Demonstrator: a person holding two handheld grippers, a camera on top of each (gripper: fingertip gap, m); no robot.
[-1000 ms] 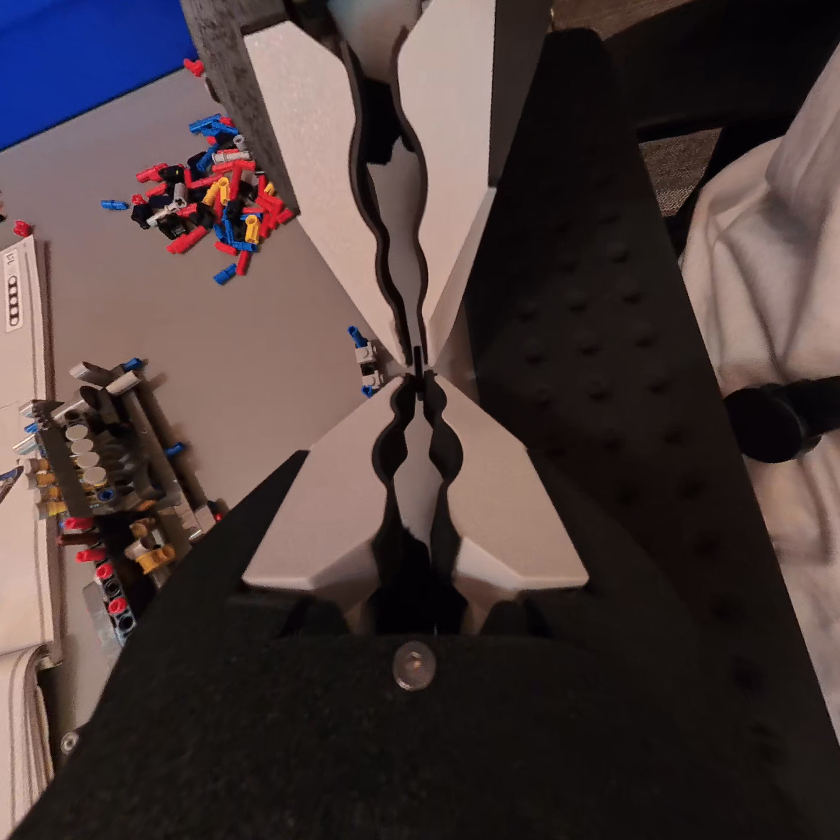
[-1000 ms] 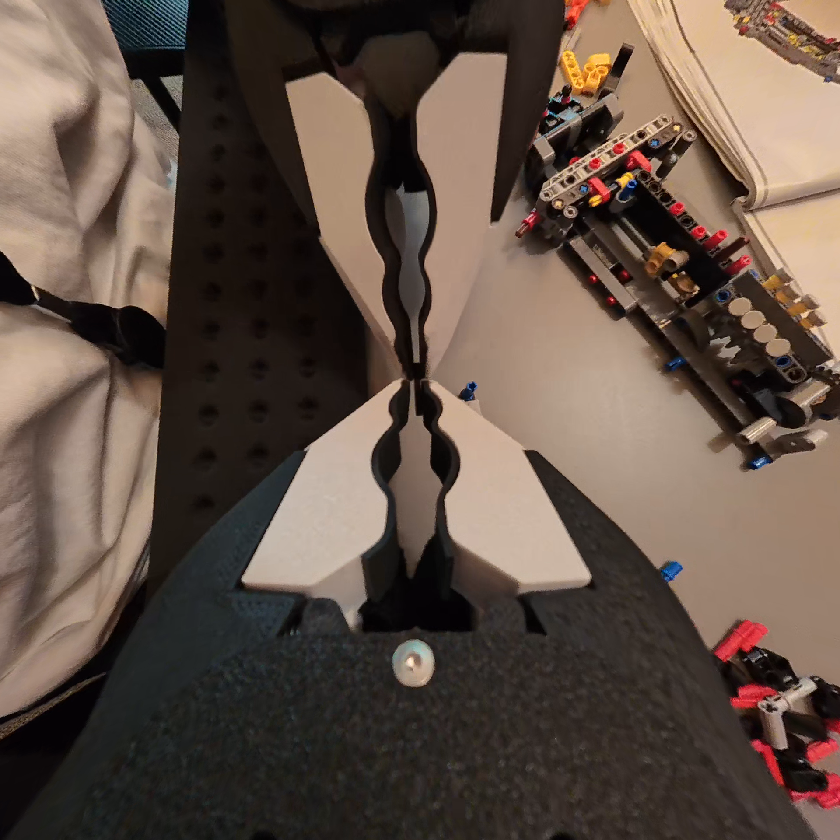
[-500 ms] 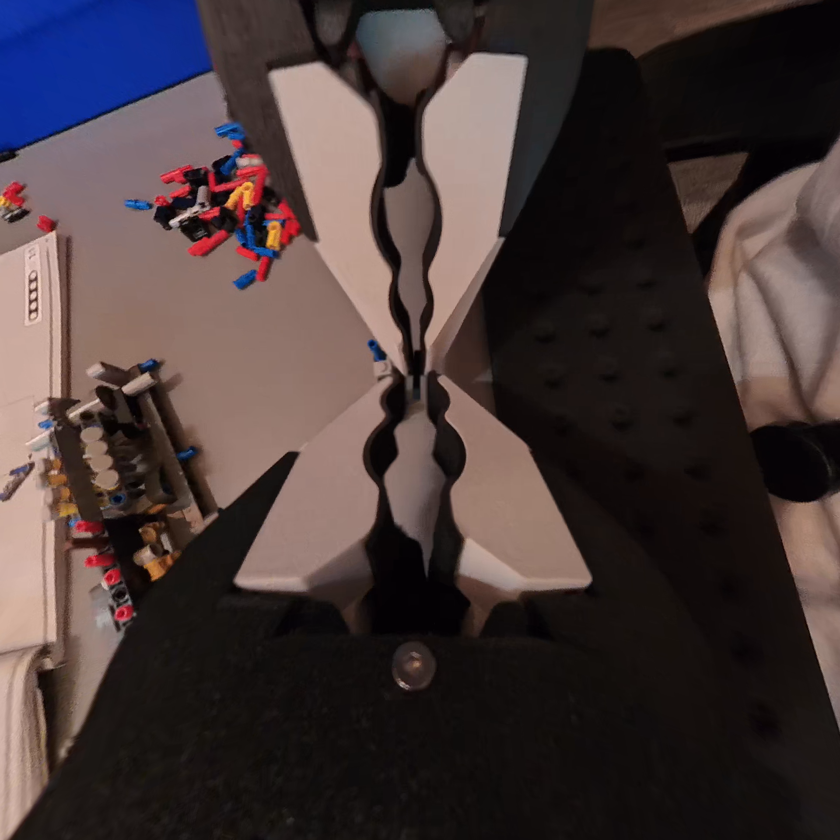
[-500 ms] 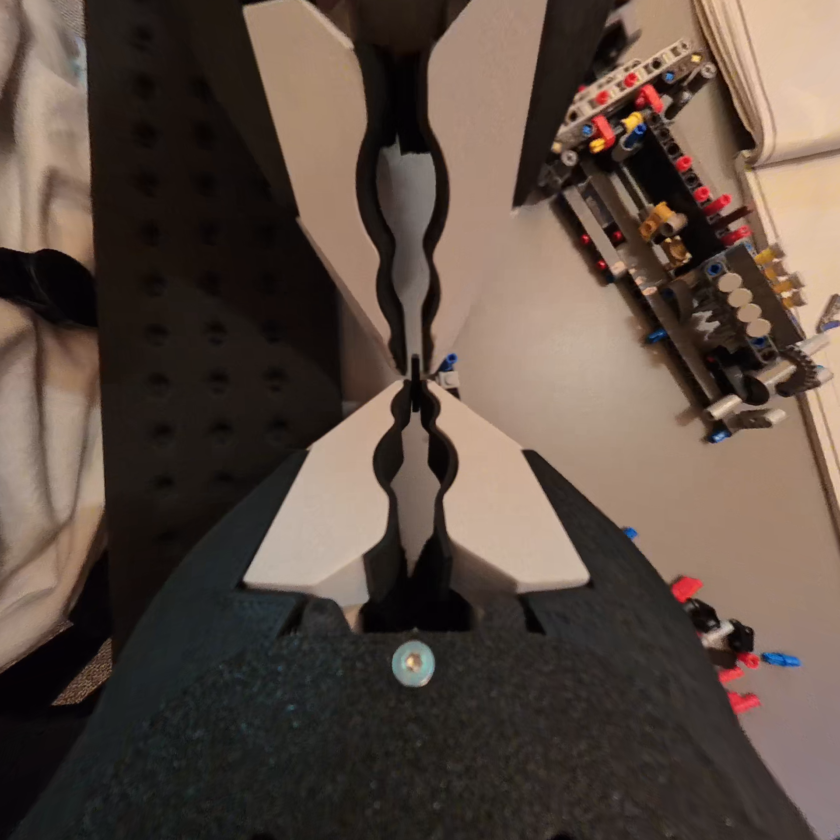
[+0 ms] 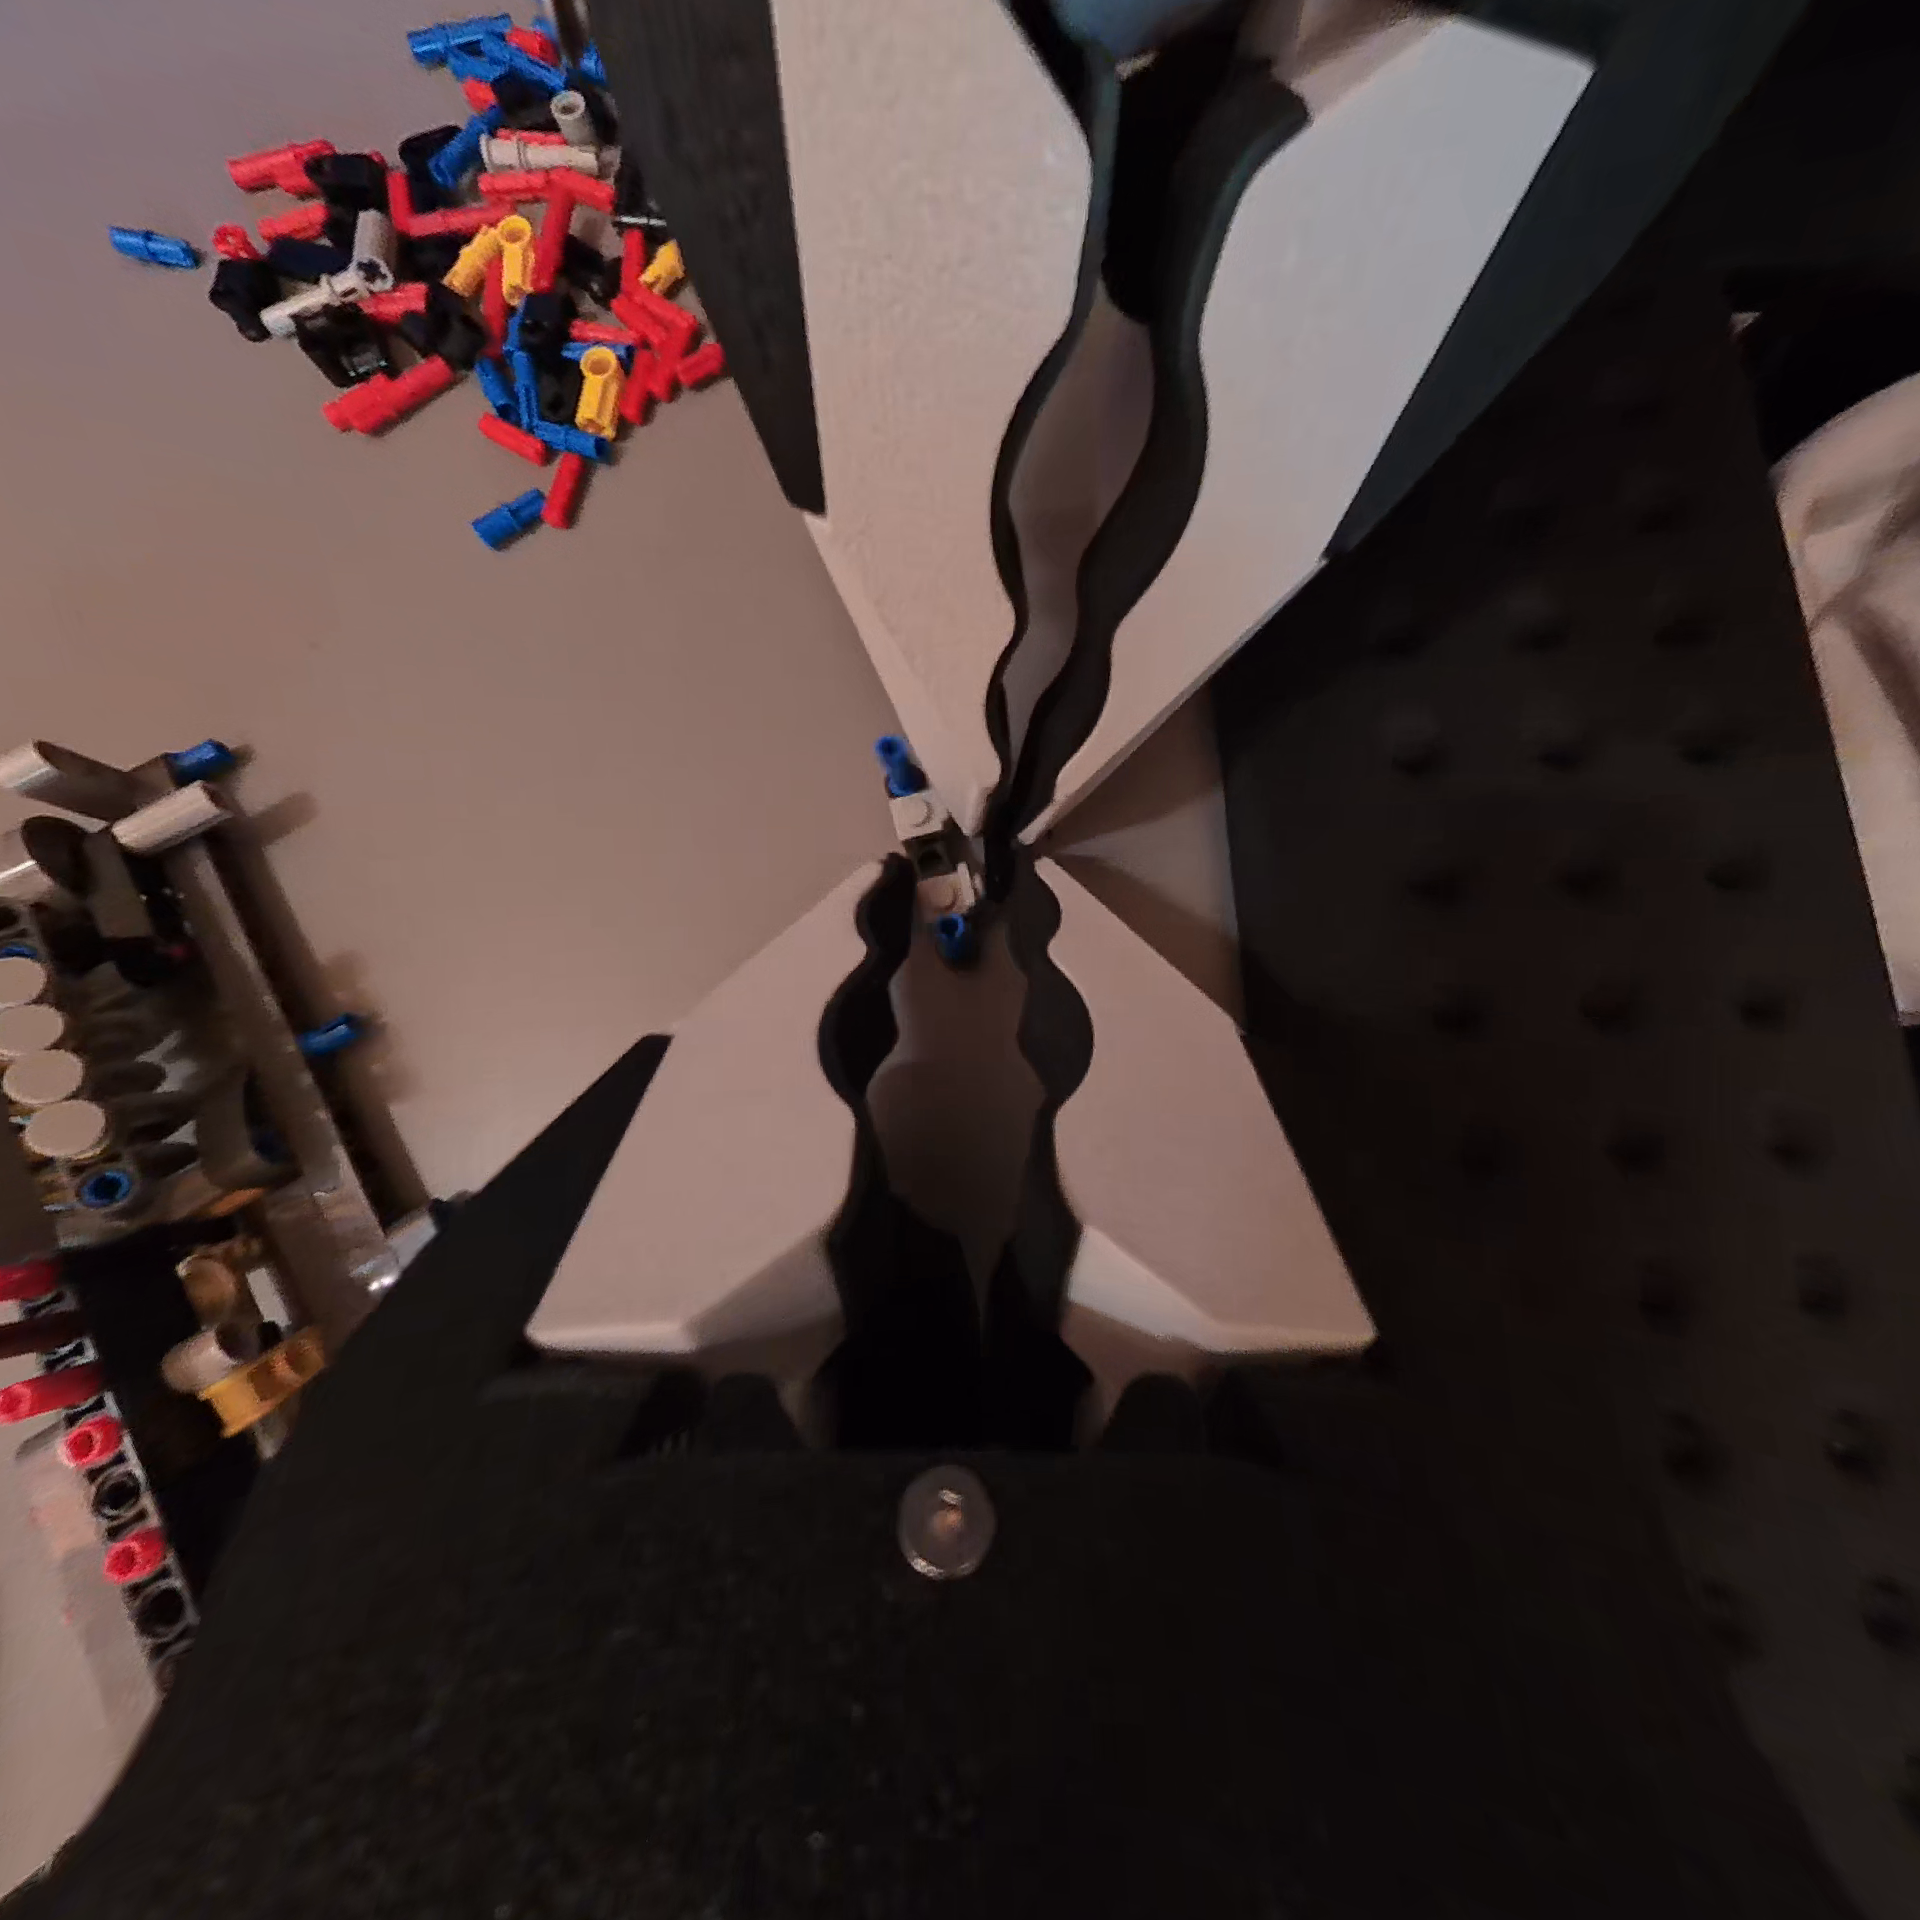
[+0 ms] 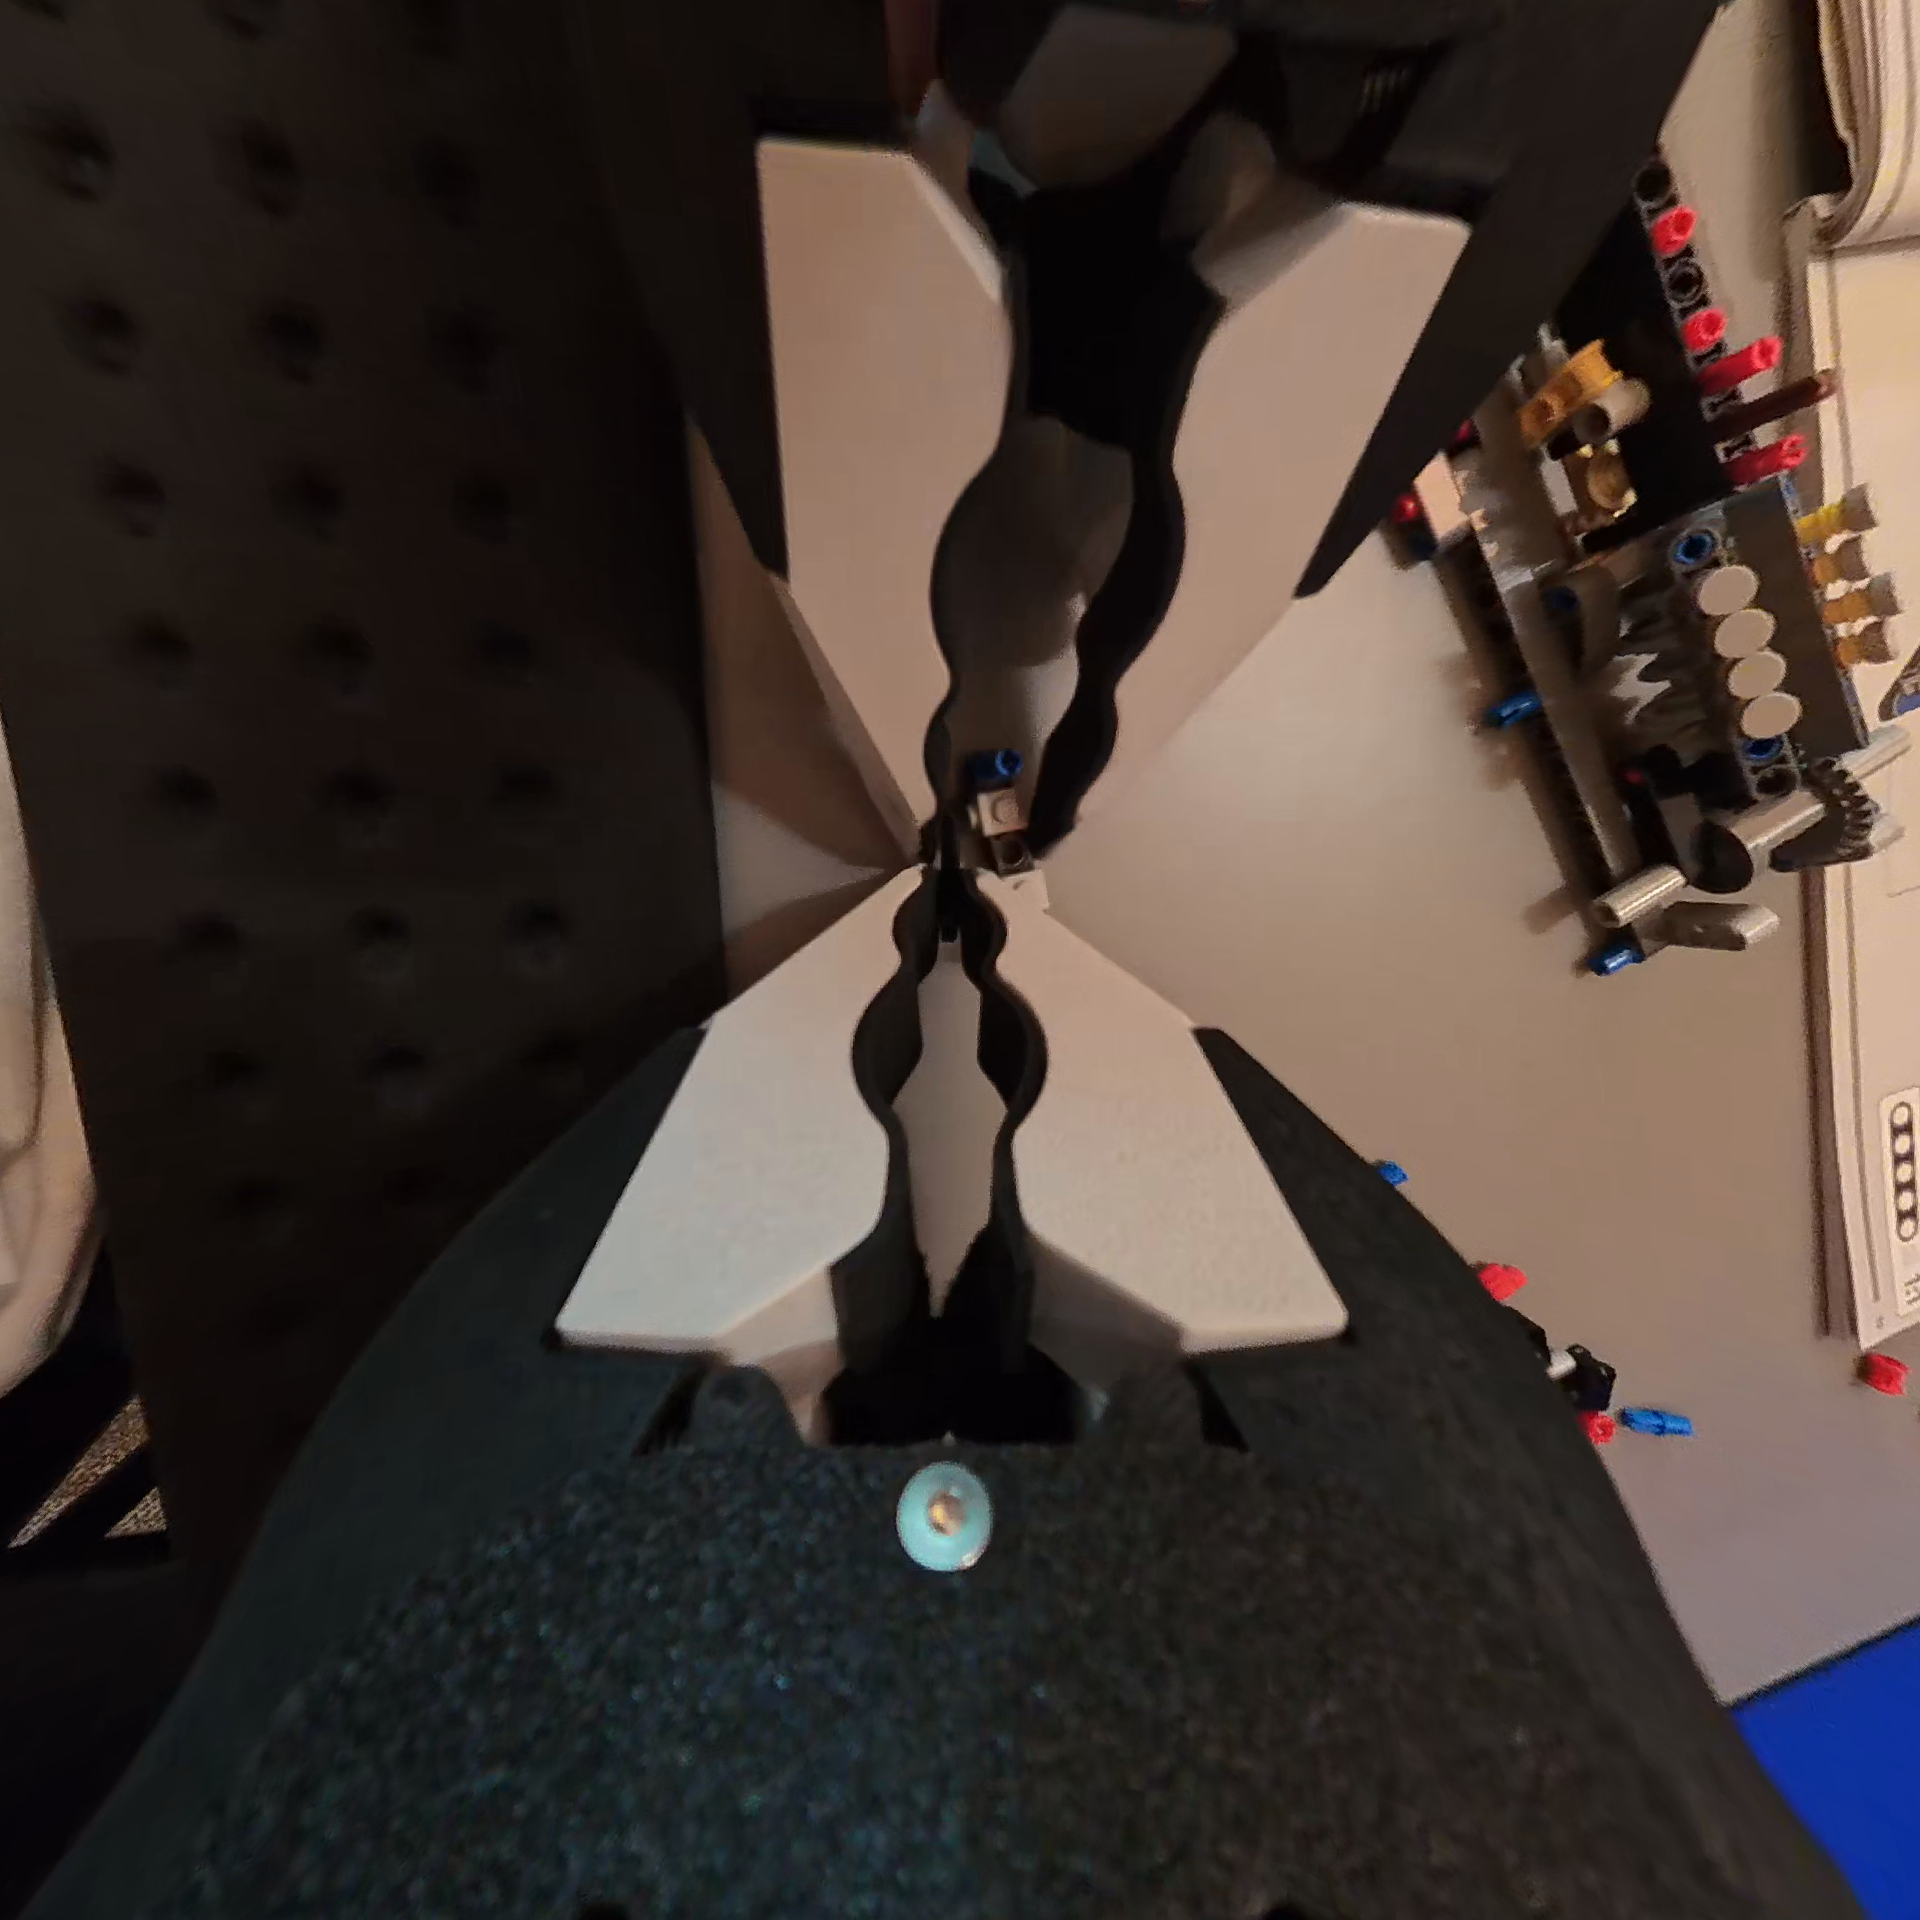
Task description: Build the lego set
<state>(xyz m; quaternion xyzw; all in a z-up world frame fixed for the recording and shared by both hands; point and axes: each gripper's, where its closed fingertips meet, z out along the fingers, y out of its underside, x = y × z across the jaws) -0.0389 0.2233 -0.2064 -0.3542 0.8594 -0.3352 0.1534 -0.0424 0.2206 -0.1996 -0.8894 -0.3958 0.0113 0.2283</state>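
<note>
Tools meet tip to tip above the desk, off to one side of the half-made build. The left tool grips a small grey piece with a blue pin at each end. Its fingers are closed against the sides of the piece, and one pin sticks out past the tips. The right tool is pinched tight on a thin black part. That part stands right beside the grey piece, and I cannot tell whether the two are joined. Both tools hold their parts clear of the desk, well apart from the build.

The build lies flat on the desk. It is a long dark grey frame with a row of pale round discs, red and blue pins along its edges and a gold ring at one end. A pile of red, blue, yellow, black and grey parts lies beyond the build, well apart from it. A booklet lies open just beside the build, on the side away from the tools. A few stray pins sit on the desk between the build and a blue strip at the desk's edge.
</note>
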